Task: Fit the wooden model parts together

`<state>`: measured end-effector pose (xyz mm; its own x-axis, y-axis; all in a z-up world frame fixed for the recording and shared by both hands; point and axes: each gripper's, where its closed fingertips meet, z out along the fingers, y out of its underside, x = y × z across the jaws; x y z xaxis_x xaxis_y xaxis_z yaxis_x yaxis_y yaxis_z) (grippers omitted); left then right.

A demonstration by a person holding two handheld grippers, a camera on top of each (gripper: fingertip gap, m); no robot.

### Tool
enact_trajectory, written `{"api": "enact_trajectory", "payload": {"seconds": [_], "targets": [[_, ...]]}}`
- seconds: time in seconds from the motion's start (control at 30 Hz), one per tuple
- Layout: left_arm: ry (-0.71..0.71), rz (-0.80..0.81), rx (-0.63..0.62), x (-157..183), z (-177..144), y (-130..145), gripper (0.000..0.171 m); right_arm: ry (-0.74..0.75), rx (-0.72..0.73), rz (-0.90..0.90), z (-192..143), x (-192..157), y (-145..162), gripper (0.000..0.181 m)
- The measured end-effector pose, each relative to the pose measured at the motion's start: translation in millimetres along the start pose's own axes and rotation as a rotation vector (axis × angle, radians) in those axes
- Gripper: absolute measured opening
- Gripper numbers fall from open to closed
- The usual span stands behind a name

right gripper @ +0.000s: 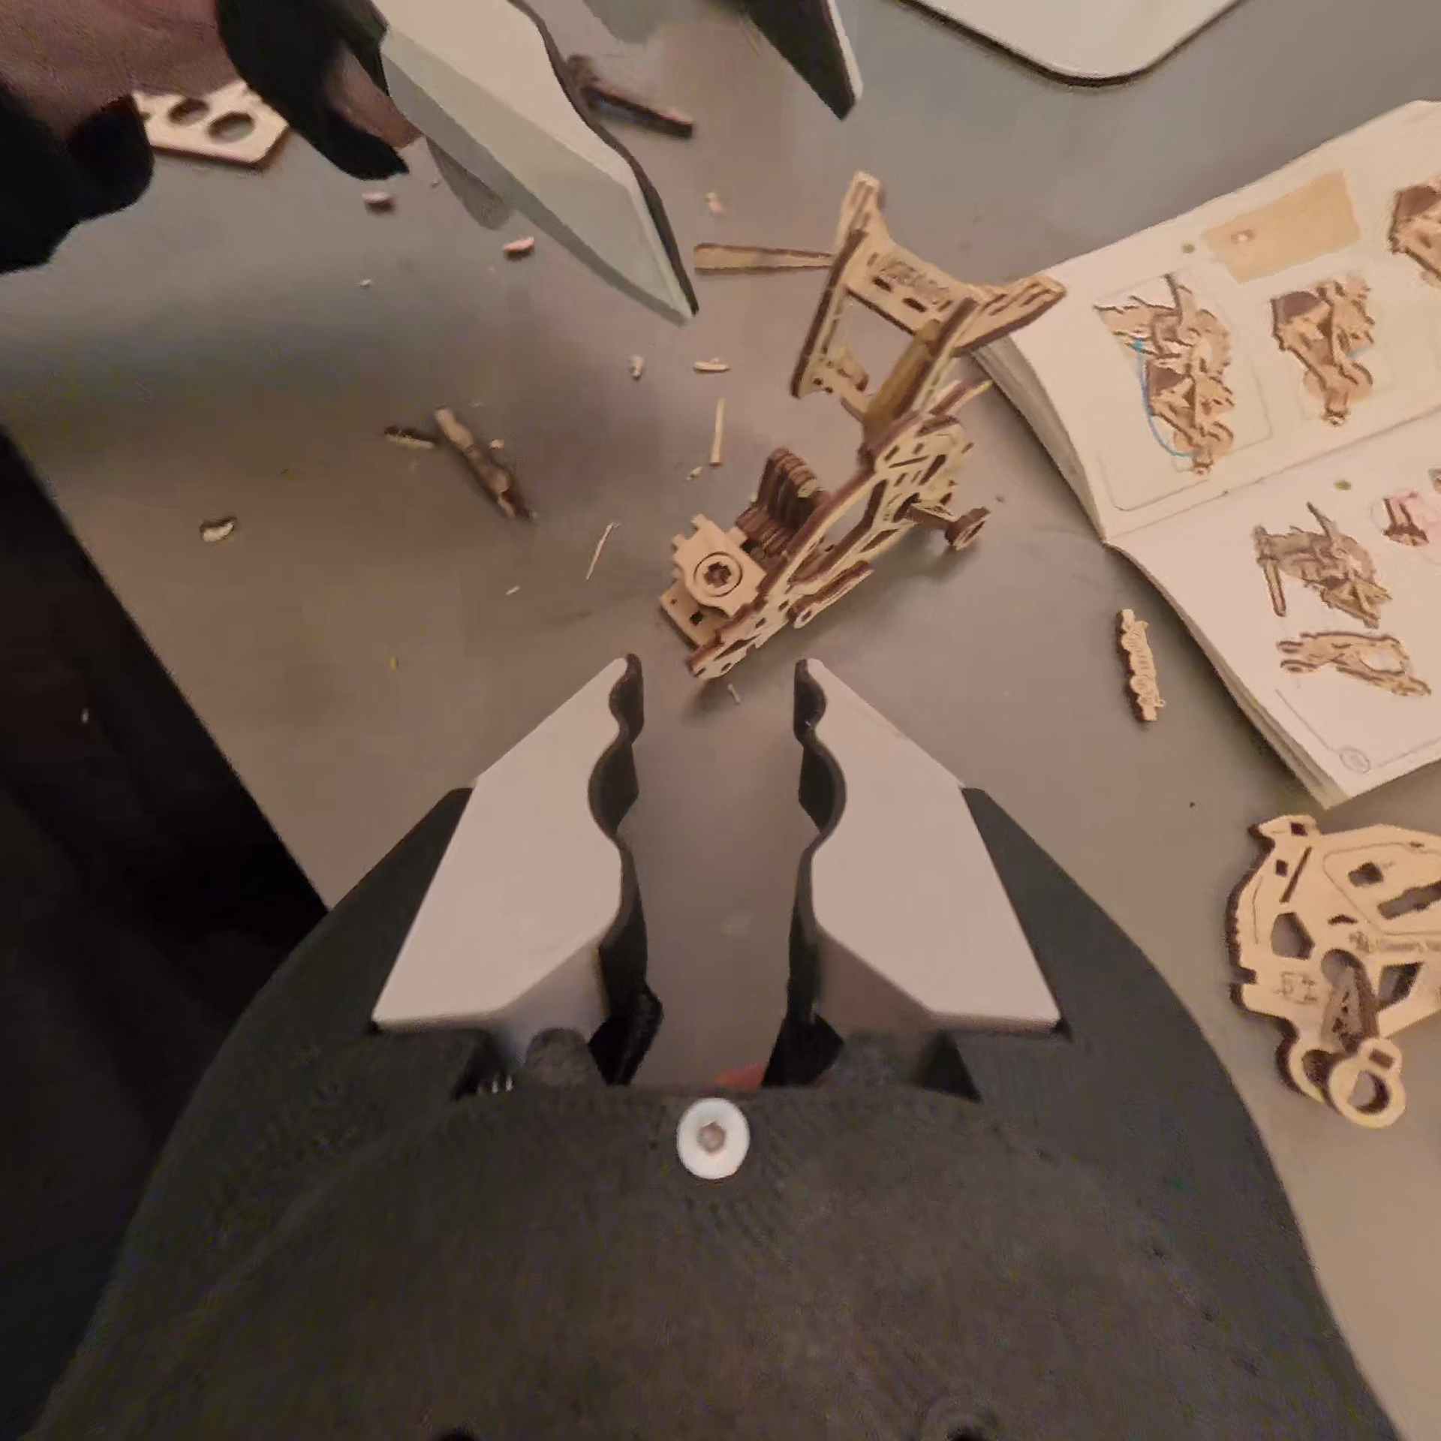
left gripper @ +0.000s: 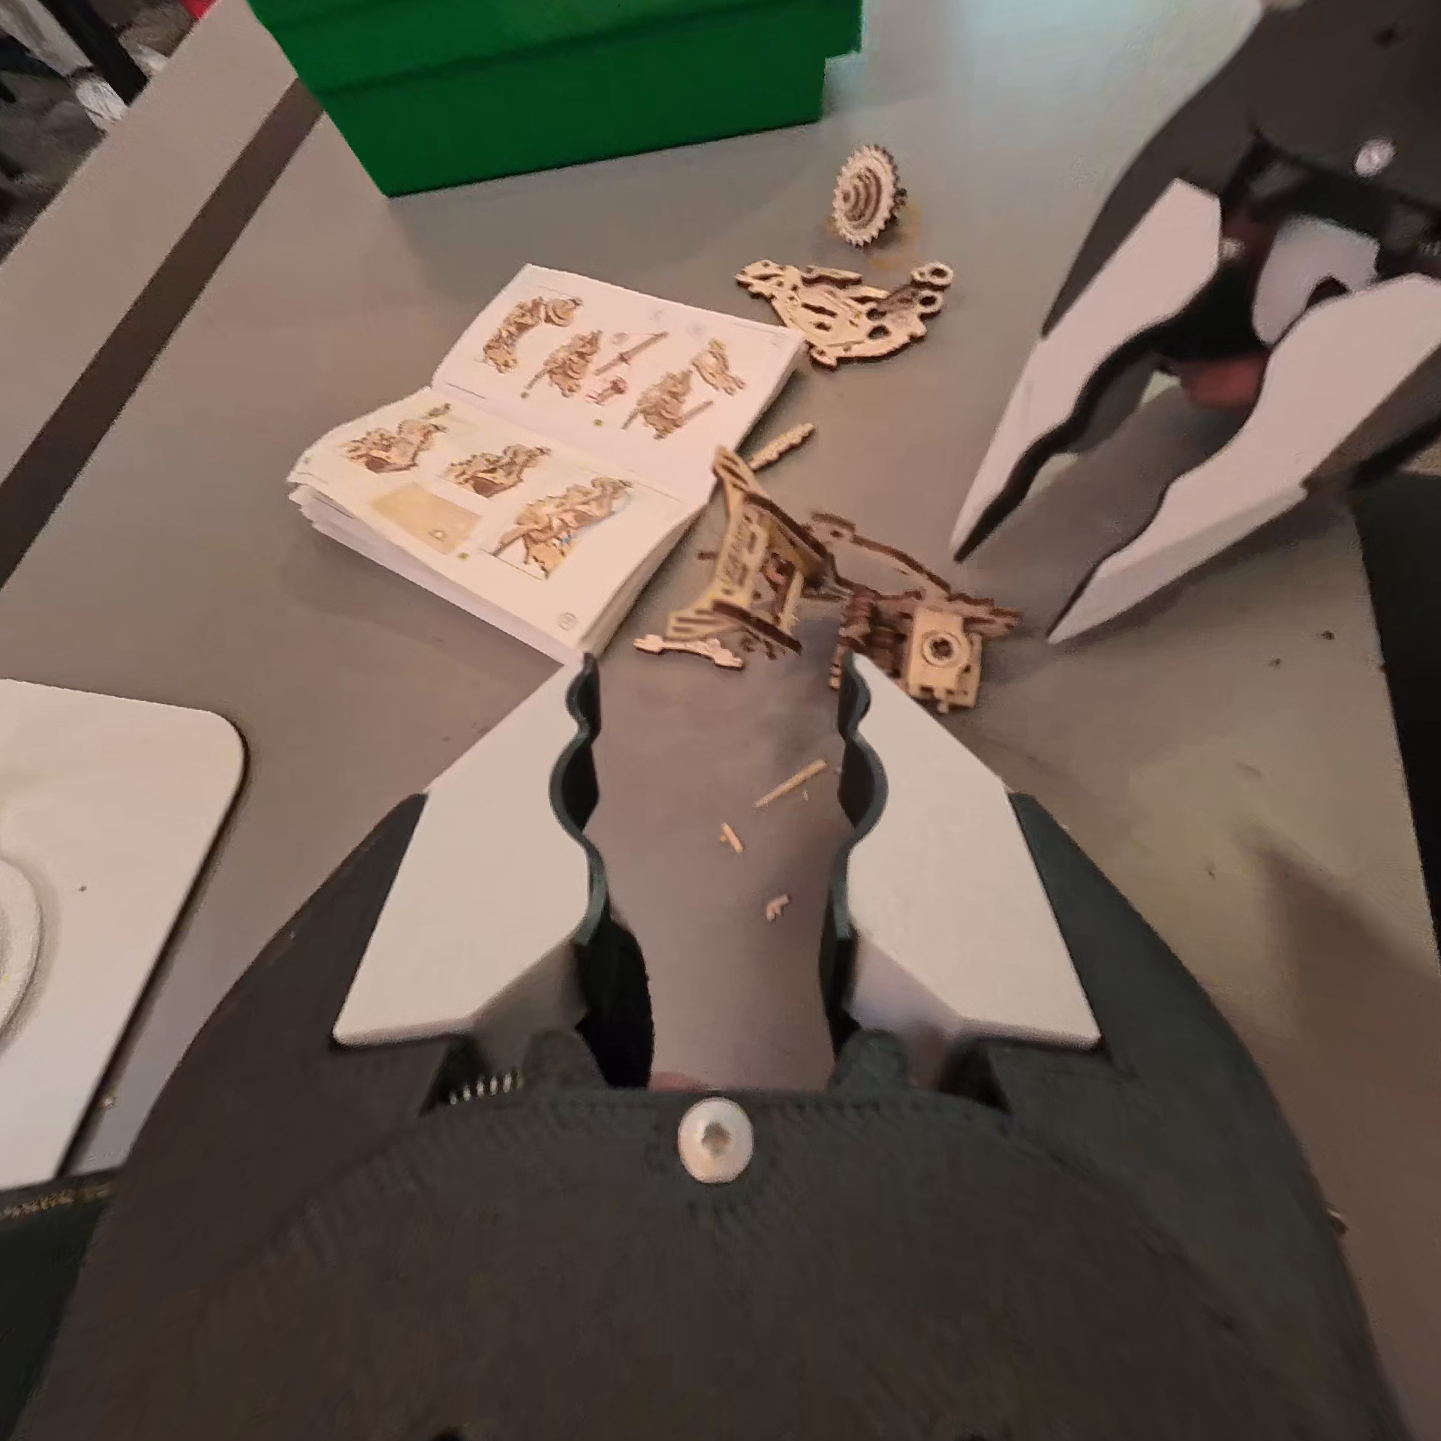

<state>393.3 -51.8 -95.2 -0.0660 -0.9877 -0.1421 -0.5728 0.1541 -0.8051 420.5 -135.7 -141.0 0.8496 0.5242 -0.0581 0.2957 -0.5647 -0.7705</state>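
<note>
Right wrist view: tool (right gripper: 713,678) spread, bare table (right gripper: 312,624) left

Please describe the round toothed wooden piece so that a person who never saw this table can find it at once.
Start at the green box at the far end of the grey table. Just in front of its right corner stands the gear wheel, beyond the flat wooden plate and the open booklet. It alone is round, toothed and on edge.
</note>
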Motion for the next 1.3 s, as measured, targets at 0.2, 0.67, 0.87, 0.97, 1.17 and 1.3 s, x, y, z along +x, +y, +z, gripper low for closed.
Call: {"api": "enact_trajectory", "payload": {"seconds": [0.2, 0.67, 0.87, 0.97, 1.17, 1.3], "targets": [[0.022, -0.083, 0.069, -12, 6, -11, 0.059, 0.022, -0.021, 0.032, 12, 1, 2, 0.018], [0.084, -0.142, 0.104, 0, -23, 2, 0.061, -0.115, -0.044, -0.208, 7, 7, -4, 0.0], [0.17, -0.169, 0.095, 12, -23, 7, 0.063, -0.278, -0.078, -0.329, 7, 12, 2, 0.0], [0.205, -0.188, 0.099, 14, -21, 9, 0.063, -0.286, -0.076, -0.332, 6, 18, 1, 0.009], [0.191, -0.22, 0.135, -1, -20, 11, 0.062, -0.241, -0.051, -0.281, -16, 37, 1, 0.028], [0.226, -0.265, 0.258, -13, -34, -1, 0.061, -0.157, 0.064, -0.2, -59, 56, -6, 0.023]]}}
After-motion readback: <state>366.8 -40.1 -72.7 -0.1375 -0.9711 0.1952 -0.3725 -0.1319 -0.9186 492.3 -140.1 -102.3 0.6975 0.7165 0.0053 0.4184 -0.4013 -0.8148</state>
